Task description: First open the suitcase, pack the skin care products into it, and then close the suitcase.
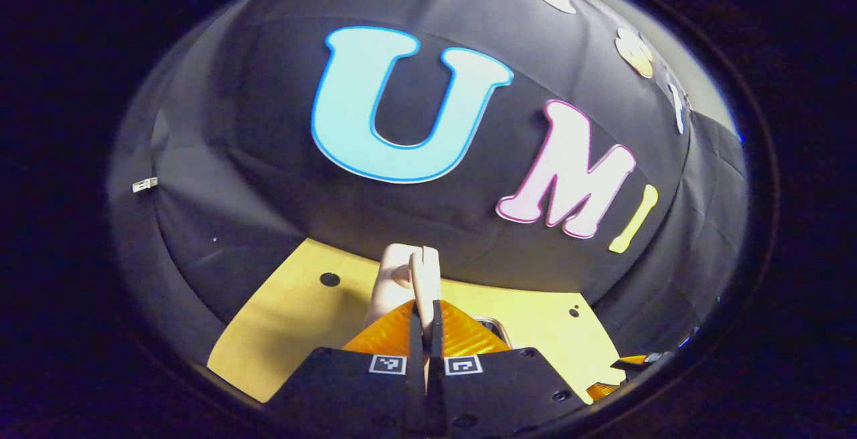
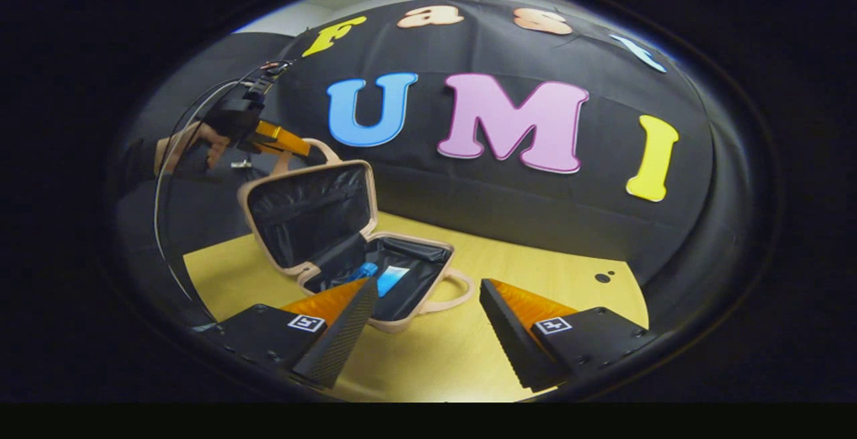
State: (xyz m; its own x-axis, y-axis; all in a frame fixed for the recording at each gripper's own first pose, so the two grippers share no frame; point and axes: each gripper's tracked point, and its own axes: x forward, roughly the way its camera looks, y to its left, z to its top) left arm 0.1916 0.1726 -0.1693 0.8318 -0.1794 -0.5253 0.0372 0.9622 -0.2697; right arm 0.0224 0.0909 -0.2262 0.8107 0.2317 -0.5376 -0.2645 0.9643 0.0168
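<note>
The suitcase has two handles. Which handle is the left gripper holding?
The handle on the raised lid, at the top; the left gripper is shut on it. The other handle, on the base half, lies on the table, untouched.

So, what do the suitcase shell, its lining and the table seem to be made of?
Suitcase shell: probably smooth faux leather or plastic, beige with an even matte sheen. Lining: black fabric, likely nylon, wrinkled and slightly shiny. Table: pale wood or laminate, flat, with faint grain.

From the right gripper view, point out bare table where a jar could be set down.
Bare table lies right of the suitcase, toward the wall, and between the right gripper fingers. It is crowded at the suitcase, whose lid handle the left gripper holds.
</note>
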